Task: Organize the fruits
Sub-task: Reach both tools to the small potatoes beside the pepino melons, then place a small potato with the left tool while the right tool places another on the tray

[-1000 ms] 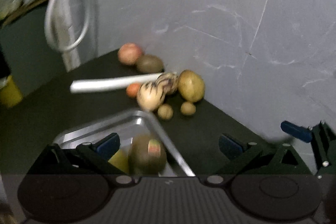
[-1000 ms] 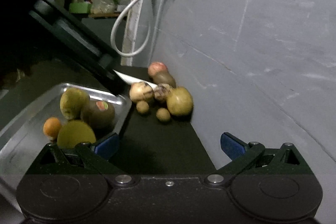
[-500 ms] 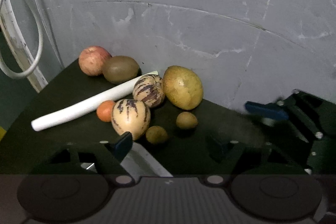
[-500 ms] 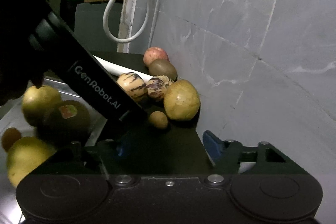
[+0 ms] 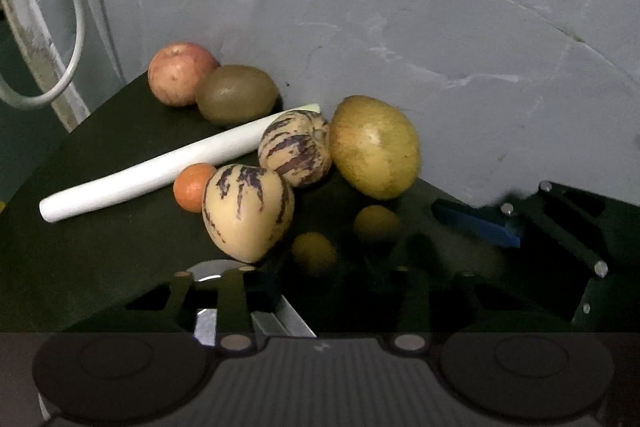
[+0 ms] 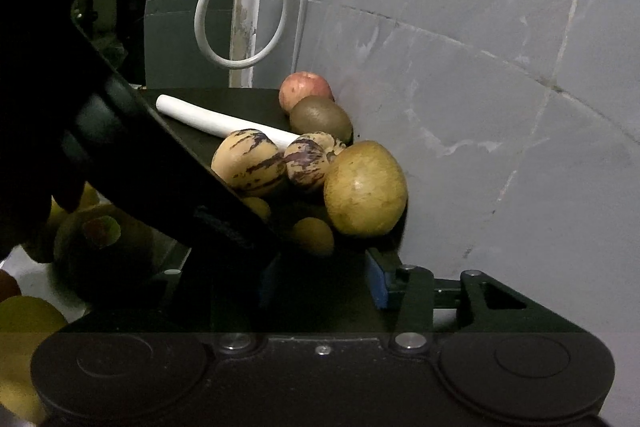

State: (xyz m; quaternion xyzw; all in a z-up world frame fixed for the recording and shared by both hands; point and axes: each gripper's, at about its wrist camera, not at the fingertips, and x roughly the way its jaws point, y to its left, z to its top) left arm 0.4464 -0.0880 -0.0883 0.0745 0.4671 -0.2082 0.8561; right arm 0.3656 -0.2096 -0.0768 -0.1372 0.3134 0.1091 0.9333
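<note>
Grey plaster wall [image 5: 440, 27] backs a black tabletop [image 5: 100, 155]; against it cluster a red apple [image 5: 182, 73], brown kiwi [image 5: 237, 94], white leek stalk [image 5: 160, 167], two purple-striped melons [image 5: 248, 213], a yellow-green mango [image 5: 374, 147]; left gripper [image 5: 332, 267] and right gripper [image 6: 320, 267] both gape open, empty, just before two small brown fruits [image 5: 314, 253].

— How is the light?

— Dim in both my views. The grey wall [image 5: 440, 27] catches most of it; the black desk [image 5: 100, 247] swallows the rest.

— Anything blurred?

— My left view's lower half smears: the two small round fruits [image 5: 314, 253] look soft, and my jaws sink into shadow.

— Distortion?

— Wall lines bow, and the corners go black.
</note>
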